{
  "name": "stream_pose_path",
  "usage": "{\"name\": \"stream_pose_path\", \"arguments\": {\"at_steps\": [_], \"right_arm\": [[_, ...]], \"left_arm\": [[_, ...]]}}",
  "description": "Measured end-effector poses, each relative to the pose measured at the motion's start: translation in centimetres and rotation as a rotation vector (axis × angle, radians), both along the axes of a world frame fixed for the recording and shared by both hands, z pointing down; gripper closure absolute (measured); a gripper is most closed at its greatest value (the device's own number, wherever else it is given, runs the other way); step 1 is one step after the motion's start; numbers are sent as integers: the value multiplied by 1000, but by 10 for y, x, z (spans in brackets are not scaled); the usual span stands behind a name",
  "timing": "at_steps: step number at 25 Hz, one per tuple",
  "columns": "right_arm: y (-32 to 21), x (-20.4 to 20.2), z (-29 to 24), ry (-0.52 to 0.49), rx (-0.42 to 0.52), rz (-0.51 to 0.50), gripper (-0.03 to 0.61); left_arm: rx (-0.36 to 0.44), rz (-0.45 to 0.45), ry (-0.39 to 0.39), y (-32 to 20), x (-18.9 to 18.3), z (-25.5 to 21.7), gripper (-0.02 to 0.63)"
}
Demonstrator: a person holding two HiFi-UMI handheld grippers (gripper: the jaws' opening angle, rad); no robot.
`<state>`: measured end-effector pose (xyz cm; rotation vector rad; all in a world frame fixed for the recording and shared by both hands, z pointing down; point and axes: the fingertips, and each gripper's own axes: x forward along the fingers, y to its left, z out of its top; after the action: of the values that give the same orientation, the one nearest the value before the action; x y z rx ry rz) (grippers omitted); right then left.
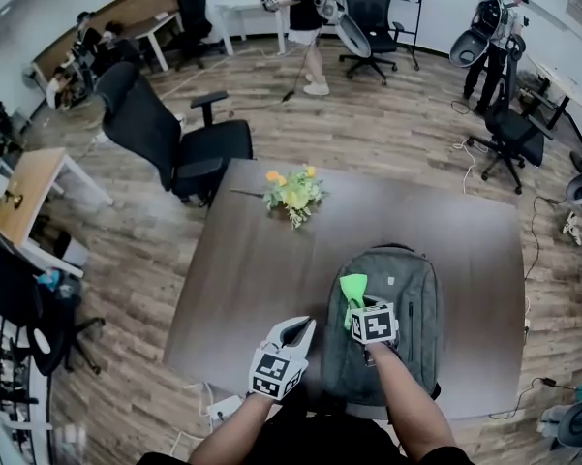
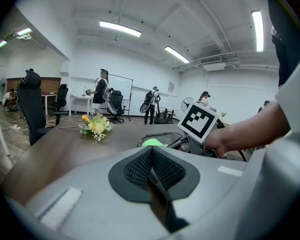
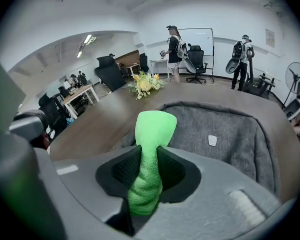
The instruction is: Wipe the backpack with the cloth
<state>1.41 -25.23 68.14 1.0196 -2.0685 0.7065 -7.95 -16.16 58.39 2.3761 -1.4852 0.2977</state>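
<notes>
While the right gripper (image 3: pixel 149 166) pinches the cloth (image 3: pixel 153 129) over the backpack (image 1: pixel 412 294) at the near edge of the table (image 1: pixel 242 269), the closed, empty left gripper (image 2: pixel 150 166) holds nothing down, so rubbing might push the backpack off.

The person wore a dark top (image 1: pixel 315 442) that left both forearms uncovered, and up close it carried a little white print on the chest. The left hand-held gripper (image 1: pixel 297 330) had a smooth, pale grey moulded shell that tapered to two jaws, each lined with black pads (image 2: pixel 135 166) of fine mesh texture. A lighter rectangular patch (image 2: pixel 60 207) sat on each side of the shell. Behind the jaws rode a white marker cube (image 1: pixel 276 371) printed with bold black squares. The right hand-held gripper (image 1: pixel 358 306) was built the same way, grey-shelled and black-padded, with its own black-and-white cube (image 1: pixel 374 324).
</notes>
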Motion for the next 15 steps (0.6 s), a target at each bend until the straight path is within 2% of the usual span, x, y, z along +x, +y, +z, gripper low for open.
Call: {"name": "stream_pose_path", "arguments": {"at_steps": [7,15], "right_arm": [[-5,33,3,86,28,19,485],[-14,93,1,171,50,96,485]], "left_arm": [[-11,15,-5,1,2,7,594],[-18,50,-11,-2,15,13,594]]}}
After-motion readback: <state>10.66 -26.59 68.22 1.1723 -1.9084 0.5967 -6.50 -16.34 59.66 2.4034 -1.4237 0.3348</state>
